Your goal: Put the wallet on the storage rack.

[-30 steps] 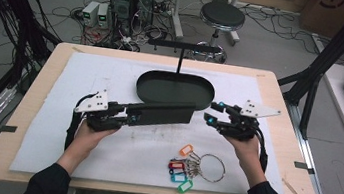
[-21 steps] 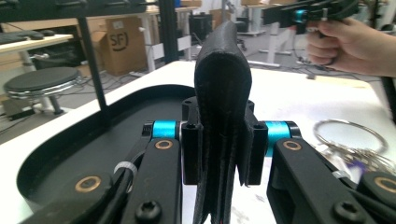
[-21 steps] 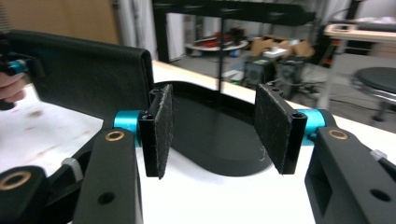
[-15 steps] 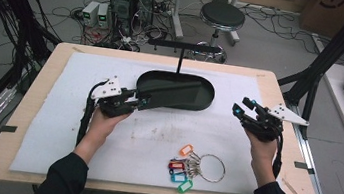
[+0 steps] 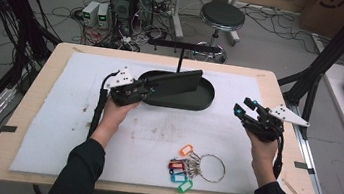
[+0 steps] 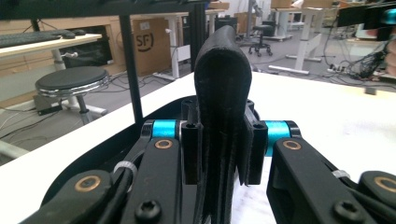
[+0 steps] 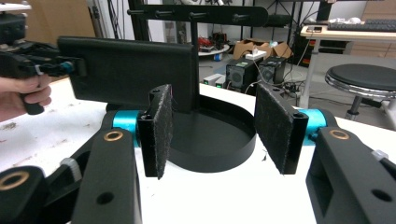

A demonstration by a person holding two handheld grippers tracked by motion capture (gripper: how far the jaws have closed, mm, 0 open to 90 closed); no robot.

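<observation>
In the high view my left gripper [image 5: 146, 90] is shut on one end of a black flat case [image 5: 176, 81], which hangs level above a black oval tray [image 5: 206, 99]. Seen edge-on in the left gripper view, the case [image 6: 219, 84] stands between that gripper's [image 6: 219, 156] jaws and looks like stitched layers. My right gripper [image 5: 242, 110] is open to the right of the tray, holding nothing. In the right gripper view its [image 7: 217, 133] pads [image 7: 158, 130] stand wide apart, with the case [image 7: 130, 72] and tray [image 7: 210, 140] beyond them and the left gripper [image 7: 70, 66] at the far left.
A thin post rises from the tray's back to a black bar with hooks [image 5: 184, 45]. A key ring with coloured tags [image 5: 192, 168] lies on the white mat [image 5: 65, 128] near the front edge. Beyond the table stand a stool [image 5: 222, 15], electronics boxes and cables.
The right gripper has let go of the case and drawn back to the right. The left gripper has carried the case right and up, from the tray's front rim to over the tray.
</observation>
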